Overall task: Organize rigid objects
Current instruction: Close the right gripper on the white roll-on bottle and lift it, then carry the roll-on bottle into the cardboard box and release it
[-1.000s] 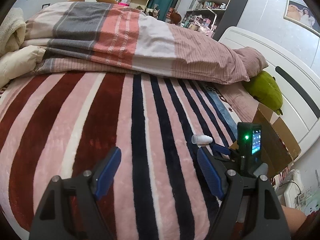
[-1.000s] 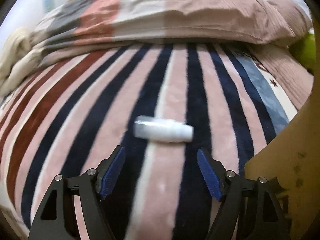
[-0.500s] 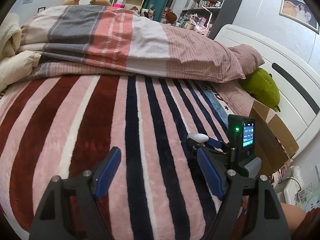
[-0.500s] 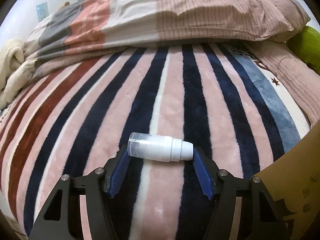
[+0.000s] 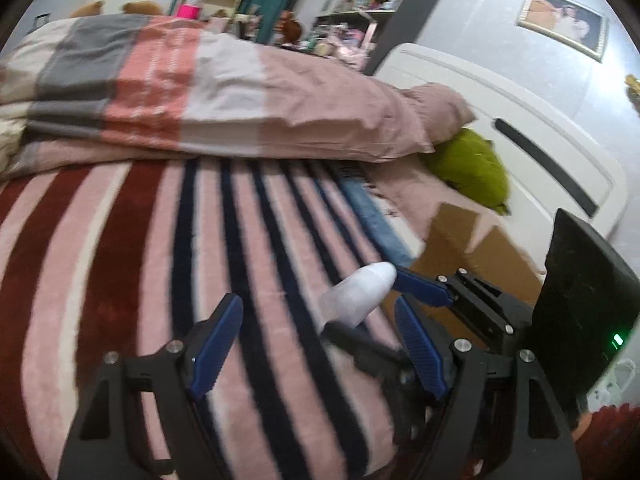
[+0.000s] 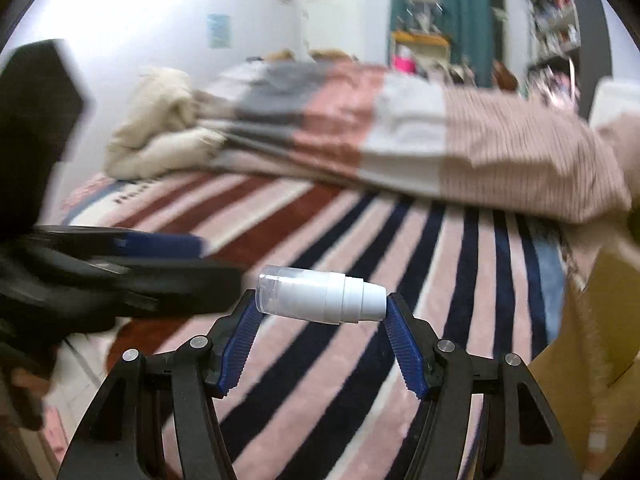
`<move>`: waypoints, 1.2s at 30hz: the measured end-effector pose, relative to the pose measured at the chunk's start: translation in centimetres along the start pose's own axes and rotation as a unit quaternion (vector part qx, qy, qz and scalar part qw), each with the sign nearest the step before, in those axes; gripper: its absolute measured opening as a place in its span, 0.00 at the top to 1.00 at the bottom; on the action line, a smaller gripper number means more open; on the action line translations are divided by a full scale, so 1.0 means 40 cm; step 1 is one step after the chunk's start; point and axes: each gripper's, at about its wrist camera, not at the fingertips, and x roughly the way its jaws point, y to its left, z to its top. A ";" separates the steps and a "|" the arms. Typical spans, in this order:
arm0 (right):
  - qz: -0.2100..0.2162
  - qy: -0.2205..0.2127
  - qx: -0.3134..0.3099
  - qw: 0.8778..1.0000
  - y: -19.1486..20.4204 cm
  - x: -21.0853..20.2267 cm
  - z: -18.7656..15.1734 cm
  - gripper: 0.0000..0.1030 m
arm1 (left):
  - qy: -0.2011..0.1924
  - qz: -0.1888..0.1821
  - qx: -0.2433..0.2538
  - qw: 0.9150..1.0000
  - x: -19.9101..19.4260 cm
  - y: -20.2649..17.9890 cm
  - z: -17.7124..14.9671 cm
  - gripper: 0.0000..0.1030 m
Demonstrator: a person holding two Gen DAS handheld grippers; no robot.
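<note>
Striped blanket (image 5: 120,264) covers the bed: maroon, pink and navy bands running away from both cameras. Folded duvet (image 5: 192,92), grey, coral, white and dusty-pink blocks, lies across the far side of the blanket. White headboard (image 5: 520,120) stands at right in the left wrist view, with a green plush toy (image 5: 476,168) against it. Open cardboard box (image 5: 476,256) sits near the blanket's right edge, below the plush. Left gripper (image 5: 316,340): blue pads spread wide, nothing between them, only blanket in the gap. Right gripper (image 6: 320,314): pads closed in on the two ends of a small white bottle (image 6: 320,298), clear cap toward the left pad, tapered white end touching the right pad. Bottle lies crosswise, clear of the blanket, above the pink and navy stripes. In the left wrist view the same bottle (image 5: 360,296) shows just beyond the left gripper's right finger, close to the box. Both views motion-blurred.
</note>
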 end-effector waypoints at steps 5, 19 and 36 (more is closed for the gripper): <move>-0.003 -0.027 -0.017 0.999 -0.009 -0.093 0.016 0.42 | 0.000 -0.041 0.037 0.998 0.024 -0.100 0.043 0.52; -0.091 -0.038 0.045 0.994 -0.259 -0.236 -0.019 0.43 | 0.052 -0.100 0.144 0.983 0.205 -0.386 0.121 0.64; -0.147 0.022 0.086 0.985 -0.420 -0.273 -0.098 0.32 | 0.092 -0.084 0.172 0.977 0.340 -0.487 0.120 0.36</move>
